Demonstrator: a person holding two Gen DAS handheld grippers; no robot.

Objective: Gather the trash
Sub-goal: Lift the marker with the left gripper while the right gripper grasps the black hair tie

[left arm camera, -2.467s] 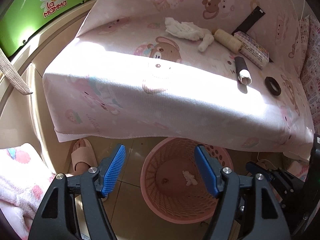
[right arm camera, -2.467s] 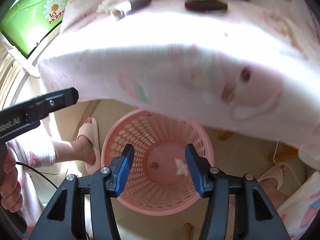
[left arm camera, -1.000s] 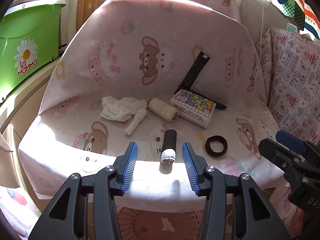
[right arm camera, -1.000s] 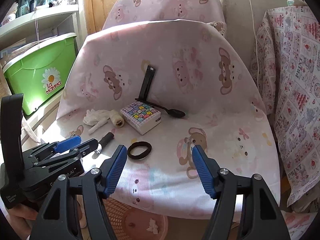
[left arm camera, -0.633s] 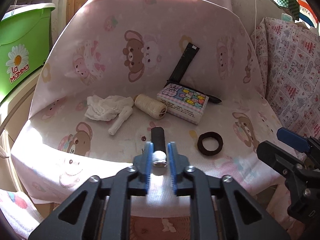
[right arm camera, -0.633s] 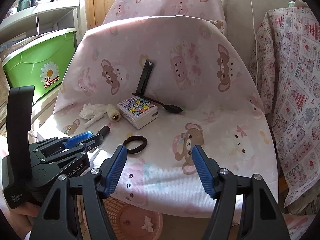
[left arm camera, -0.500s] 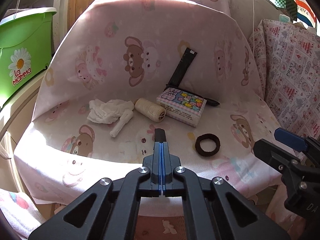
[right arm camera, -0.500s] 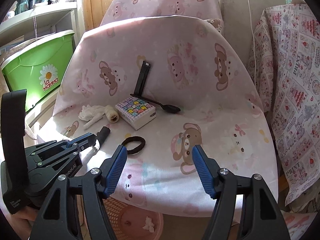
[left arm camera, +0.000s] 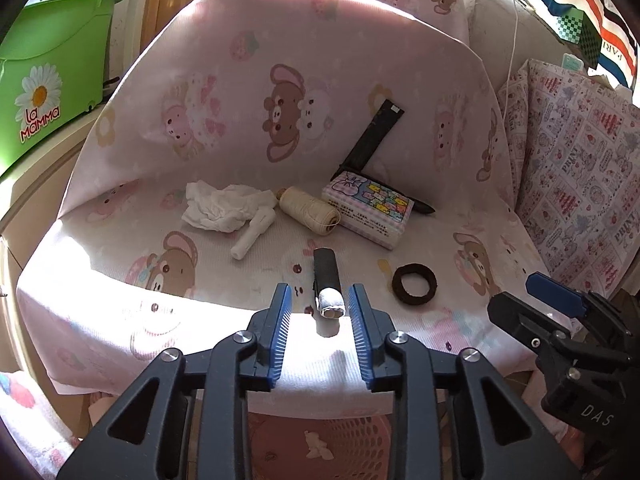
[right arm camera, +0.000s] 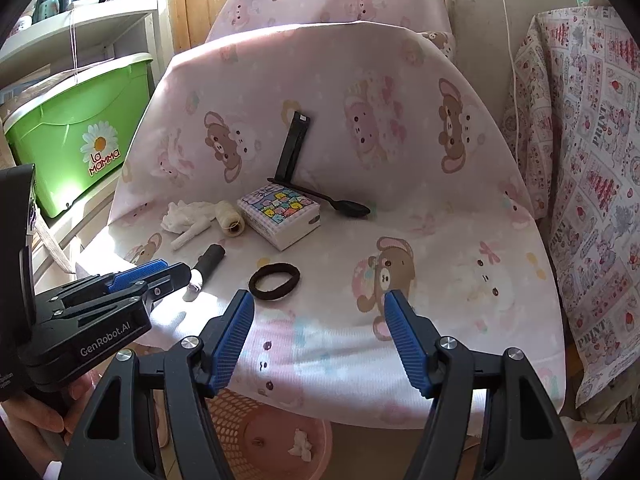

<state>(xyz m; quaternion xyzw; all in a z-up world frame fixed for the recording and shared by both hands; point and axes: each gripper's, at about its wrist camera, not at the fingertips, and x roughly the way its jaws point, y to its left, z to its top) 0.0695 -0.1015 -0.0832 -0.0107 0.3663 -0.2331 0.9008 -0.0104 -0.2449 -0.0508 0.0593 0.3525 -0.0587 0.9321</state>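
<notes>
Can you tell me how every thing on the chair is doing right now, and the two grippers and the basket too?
left gripper: opening, around the tube, not pressing
right gripper: open, empty
black tube: lying flat
crumpled tissue: crumpled, untouched
thread spool: on its side
hair tie: flat
pink basket: holds one scrap

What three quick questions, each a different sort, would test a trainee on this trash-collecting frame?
1. True or false: the left gripper has the black tube with the white end clamped tight.
2. Multiple choice: the black hair tie lies (A) in the pink basket, (B) flat on the bear-print cover, (C) on top of the patterned tissue pack.
3. Fill in: the only thing visible inside the basket is a small white ____.

Key:
1. False. The tube's white end sits between the jaws, but they are opening and there is a gap on each side.
2. B.
3. Scrap (crumpled paper or tissue).
</notes>
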